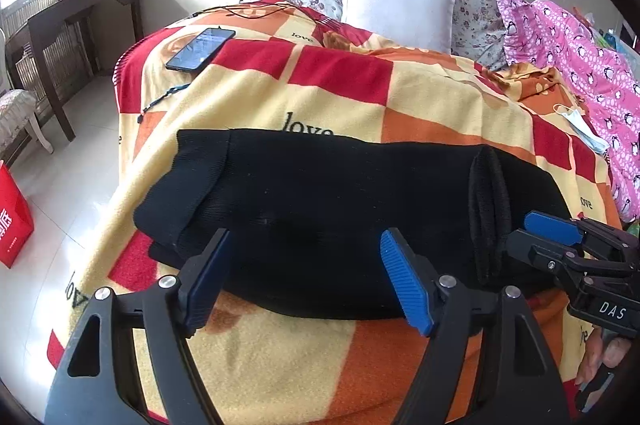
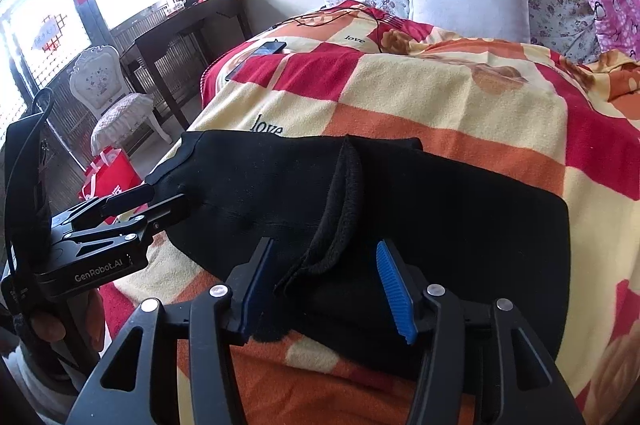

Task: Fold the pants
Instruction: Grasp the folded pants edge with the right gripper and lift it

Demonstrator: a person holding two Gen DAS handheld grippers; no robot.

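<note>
The left gripper (image 1: 308, 279) has its jaws wide apart, nothing between the pads; they hover over the near edge of the pants (image 1: 320, 209), touching nothing that can be made out. The right gripper (image 2: 326, 289) has its jaws partly apart, straddling a raised fold ridge (image 2: 340, 217) of the black fabric. The left pad seems to brush the cloth and the right pad stands clear, so it reads as straddling, not pinching. The pants lie as a folded black bundle on the checked blanket (image 1: 344, 93) near the bed's front edge, directly ahead of and below both sets of fingers. The bundle's long axis runs crosswise to the fingers, from the cuff end (image 1: 192, 165) on the left to the rounded end on the right. The ridge stands across that axis, pointing away from the grippers, nearer the right end. So the right gripper is the one at the ridge, and the left sits toward the middle, just beside it. I judge that any next fold would carry one end along the long axis toward the other. Farther out lie a phone (image 1: 200, 49), a white pillow (image 1: 396, 3) and a face mask (image 1: 580, 123), all well apart from the pants.
</note>
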